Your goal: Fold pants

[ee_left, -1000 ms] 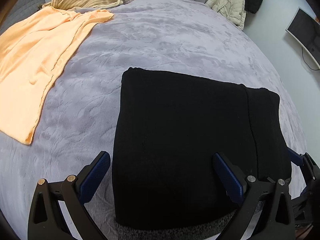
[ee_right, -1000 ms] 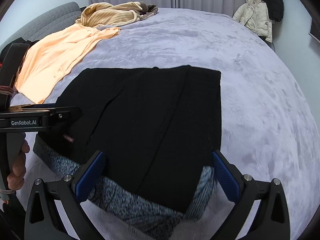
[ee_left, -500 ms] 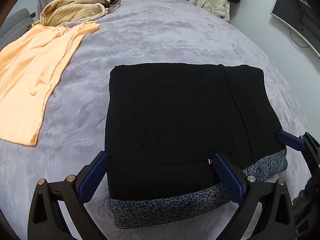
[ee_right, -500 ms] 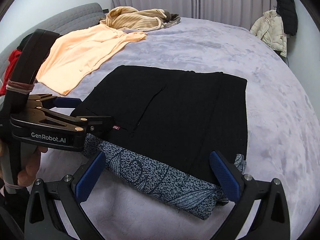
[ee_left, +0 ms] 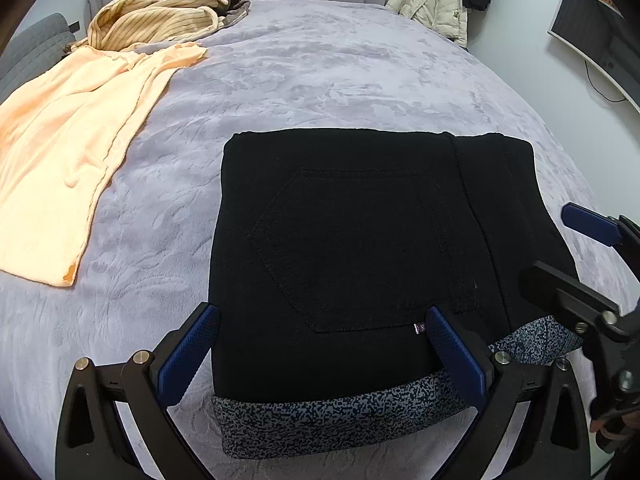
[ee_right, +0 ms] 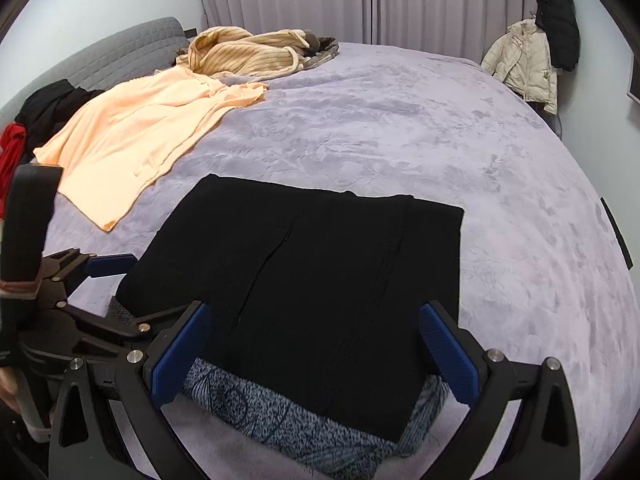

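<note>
With jaws spread wide on both the left gripper (ee_left: 318, 320) and the right gripper (ee_right: 312, 320), gripping nothing, hovering side by side over the near edge of the folded bundle. Working on a plush lilac bed (ee_left: 340, 60): probably risking drag, with the pile clinging to cloth and pulling a lower layer askew during any slide. Finding the pants (ee_left: 360, 232) lying close to the bed's near edge as a squarish black stack, pocket side up, looking nearly finished. Risking a sprung or sheared fold by pinching only the top layer or lifting from one corner, given cloth this thick and several layers deep. Leaving the orange garment (ee_left: 72, 140) well apart on the left, threatening nothing short of a careless sweep that way. Noticing a speckled grey-blue band (ee_left: 340, 428) peeking out under the near edge, hinting at layers not quite lining up. Possibly catching a fingertip in that exposed strip and tugging it further out. Seeing a tiny label (ee_left: 419, 327) just beside the left gripper's inner finger (ee_left: 452, 348), too small to matter beyond a minor snag.
</note>
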`<state>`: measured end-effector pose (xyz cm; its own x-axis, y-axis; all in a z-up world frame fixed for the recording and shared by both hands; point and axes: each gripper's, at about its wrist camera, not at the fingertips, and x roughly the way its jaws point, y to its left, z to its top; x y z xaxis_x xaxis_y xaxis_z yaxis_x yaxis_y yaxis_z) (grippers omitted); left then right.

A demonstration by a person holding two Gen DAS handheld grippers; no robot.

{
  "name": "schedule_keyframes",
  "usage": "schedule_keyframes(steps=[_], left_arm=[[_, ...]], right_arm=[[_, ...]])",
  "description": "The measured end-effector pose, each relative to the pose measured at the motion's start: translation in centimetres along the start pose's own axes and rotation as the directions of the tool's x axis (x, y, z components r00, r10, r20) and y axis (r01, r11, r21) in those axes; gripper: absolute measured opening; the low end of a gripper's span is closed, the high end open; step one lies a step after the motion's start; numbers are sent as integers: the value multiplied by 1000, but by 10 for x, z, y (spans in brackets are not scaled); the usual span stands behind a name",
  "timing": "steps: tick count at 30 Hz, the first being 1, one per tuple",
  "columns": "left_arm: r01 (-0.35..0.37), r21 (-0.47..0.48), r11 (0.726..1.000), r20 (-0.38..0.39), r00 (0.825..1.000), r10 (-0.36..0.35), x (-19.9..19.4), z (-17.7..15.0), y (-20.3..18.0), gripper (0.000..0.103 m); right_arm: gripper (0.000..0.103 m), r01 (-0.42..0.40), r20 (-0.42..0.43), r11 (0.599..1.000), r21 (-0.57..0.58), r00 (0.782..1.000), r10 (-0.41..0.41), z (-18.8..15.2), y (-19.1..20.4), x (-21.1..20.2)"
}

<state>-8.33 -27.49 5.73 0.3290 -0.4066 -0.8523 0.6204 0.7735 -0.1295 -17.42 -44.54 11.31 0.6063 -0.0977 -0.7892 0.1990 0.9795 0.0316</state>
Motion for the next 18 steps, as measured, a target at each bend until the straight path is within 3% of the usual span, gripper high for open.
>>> schedule_keyframes(steps=[3,12,15,18], left_arm=[[30,-43,999,-20,999,-31,7,2,9,103],[39,-21,999,-1,999,-39,-2,1,6,102],[23,19,1000,17,1000,-23,-8,1,-3,102],[0,50,999,19,1000,-1,-4,3,-12,103]], right_arm=[[103,-99,-65,993,58,993,103,3,-9,19],[103,-90,-15,994,54,996,91,2,-5,-2],[103,-55,-9,998,29,998,55,17,-5,-1],[103,-89,-25,995,37,996,90,40,-14,15]])
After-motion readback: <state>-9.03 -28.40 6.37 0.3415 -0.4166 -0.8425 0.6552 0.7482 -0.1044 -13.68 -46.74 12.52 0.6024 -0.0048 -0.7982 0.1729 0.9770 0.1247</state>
